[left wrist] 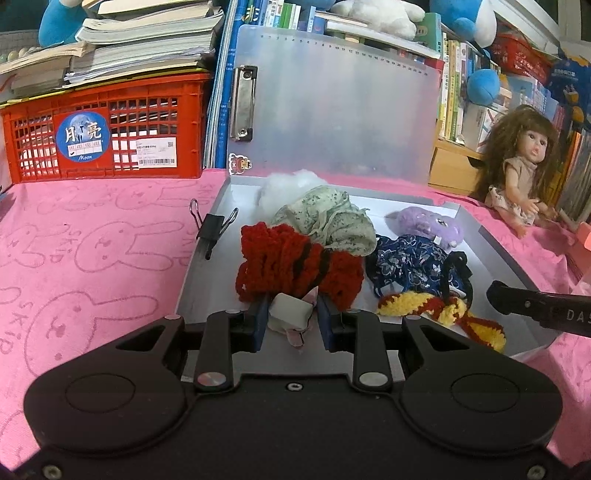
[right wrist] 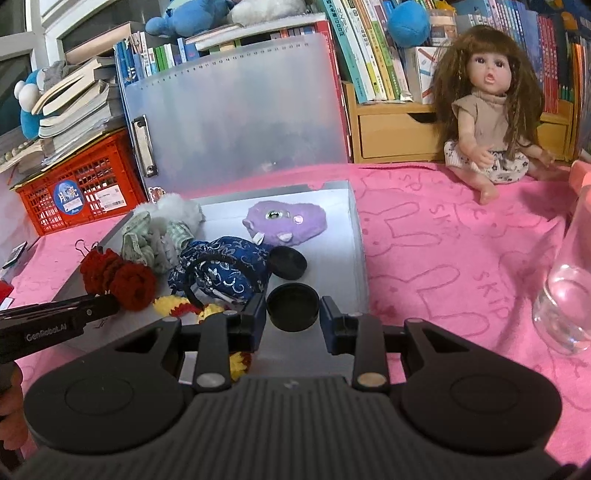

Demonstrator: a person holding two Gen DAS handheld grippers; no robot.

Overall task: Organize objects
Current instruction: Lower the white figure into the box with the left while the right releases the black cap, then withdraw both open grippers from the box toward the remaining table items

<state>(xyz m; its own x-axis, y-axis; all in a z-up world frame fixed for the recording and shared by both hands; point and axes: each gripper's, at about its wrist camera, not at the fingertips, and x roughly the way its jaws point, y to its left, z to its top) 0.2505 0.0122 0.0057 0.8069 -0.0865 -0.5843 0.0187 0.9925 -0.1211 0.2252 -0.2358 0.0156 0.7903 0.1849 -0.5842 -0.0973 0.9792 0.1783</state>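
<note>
With the left gripper [left wrist: 290,314] clamped on a small white block [left wrist: 289,309] and the right gripper [right wrist: 293,314] clamped on a black round lid [right wrist: 293,308], both should lower gently into the grey box [right wrist: 355,236], setting each down on bare floor beside the blue pouch [right wrist: 225,267].

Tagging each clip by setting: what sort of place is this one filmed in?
Probably a child's room or home study corner: crowded bookshelves, a doll seated on a pink bunny-print cloth, and plush toys on top of the books.

Even, rather dim indoor light with a cool cast; shadows are soft. Fisheye bending curves the far bookshelves [right wrist: 388,55] (strongest at the edges); corners darken, detail slightly soft.
</note>
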